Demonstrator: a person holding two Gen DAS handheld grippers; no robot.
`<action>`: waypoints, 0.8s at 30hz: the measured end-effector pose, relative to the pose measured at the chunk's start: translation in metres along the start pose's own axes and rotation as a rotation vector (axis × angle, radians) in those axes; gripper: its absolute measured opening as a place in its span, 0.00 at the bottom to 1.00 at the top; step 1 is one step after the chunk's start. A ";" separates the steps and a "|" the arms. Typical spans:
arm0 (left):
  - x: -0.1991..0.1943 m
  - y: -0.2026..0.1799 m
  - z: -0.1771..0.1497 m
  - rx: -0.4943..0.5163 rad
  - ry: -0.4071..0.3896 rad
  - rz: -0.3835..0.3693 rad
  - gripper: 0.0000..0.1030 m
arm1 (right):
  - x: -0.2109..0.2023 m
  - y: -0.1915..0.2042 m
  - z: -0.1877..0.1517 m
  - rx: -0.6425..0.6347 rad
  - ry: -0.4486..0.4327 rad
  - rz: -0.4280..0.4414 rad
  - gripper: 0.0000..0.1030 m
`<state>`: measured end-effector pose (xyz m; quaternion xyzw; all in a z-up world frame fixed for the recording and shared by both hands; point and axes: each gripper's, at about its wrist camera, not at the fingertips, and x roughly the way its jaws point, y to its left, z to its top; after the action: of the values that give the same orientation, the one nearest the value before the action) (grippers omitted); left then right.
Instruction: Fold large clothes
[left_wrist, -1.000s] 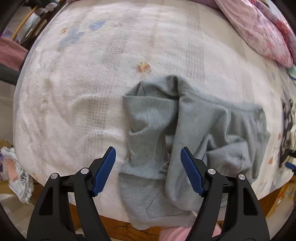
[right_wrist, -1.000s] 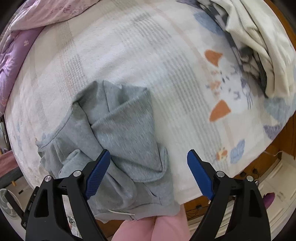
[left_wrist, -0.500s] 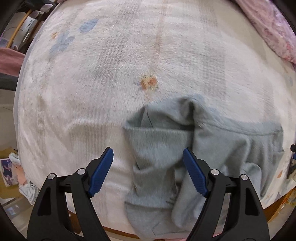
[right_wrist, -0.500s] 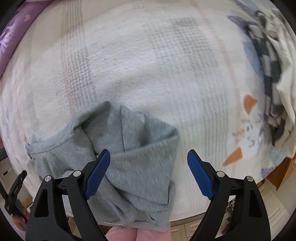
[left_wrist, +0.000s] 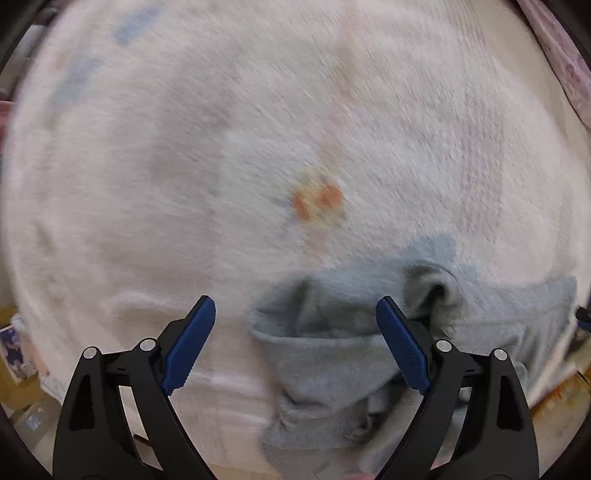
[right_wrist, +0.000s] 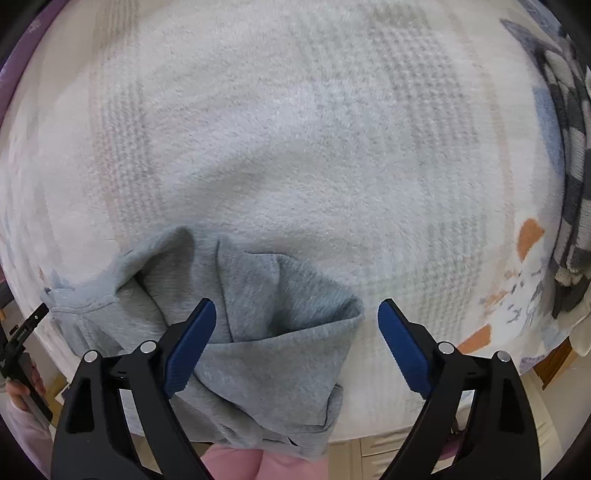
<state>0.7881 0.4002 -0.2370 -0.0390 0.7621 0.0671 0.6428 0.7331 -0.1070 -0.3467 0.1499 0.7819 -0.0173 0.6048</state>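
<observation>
A crumpled grey garment (left_wrist: 325, 354) lies bunched at the near edge of a bed covered by a white fleece blanket (left_wrist: 258, 129). My left gripper (left_wrist: 295, 347) is open and empty, jaws wide apart, hovering over the garment's left part. In the right wrist view the same garment (right_wrist: 266, 332) shows with folds and a cuff hanging over the bed edge. My right gripper (right_wrist: 297, 345) is open and empty above the garment's right part. The left wrist view is blurred by motion.
A grey-and-white checked cloth pile (right_wrist: 569, 147) lies at the bed's right side. A pink floral quilt (left_wrist: 561, 55) sits at the far right corner. Orange and blue prints mark the blanket (right_wrist: 530, 236). The floor shows below the bed edge (right_wrist: 369, 450).
Both grippers have moved forward over the bed, so the garment sits lower in both views. Both stay open. The garment has not moved.
</observation>
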 end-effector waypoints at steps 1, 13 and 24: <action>0.008 0.000 0.001 0.008 0.046 -0.049 0.87 | 0.001 0.000 0.001 -0.002 0.005 0.001 0.84; 0.030 -0.006 0.004 0.015 0.043 -0.024 0.36 | 0.004 -0.008 0.027 0.017 0.030 -0.016 0.86; -0.005 -0.007 -0.023 -0.088 -0.068 -0.071 0.10 | -0.012 -0.010 0.048 -0.053 0.070 0.012 0.91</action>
<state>0.7670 0.3899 -0.2287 -0.0919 0.7341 0.0791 0.6681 0.7778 -0.1294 -0.3497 0.1389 0.8018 0.0124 0.5811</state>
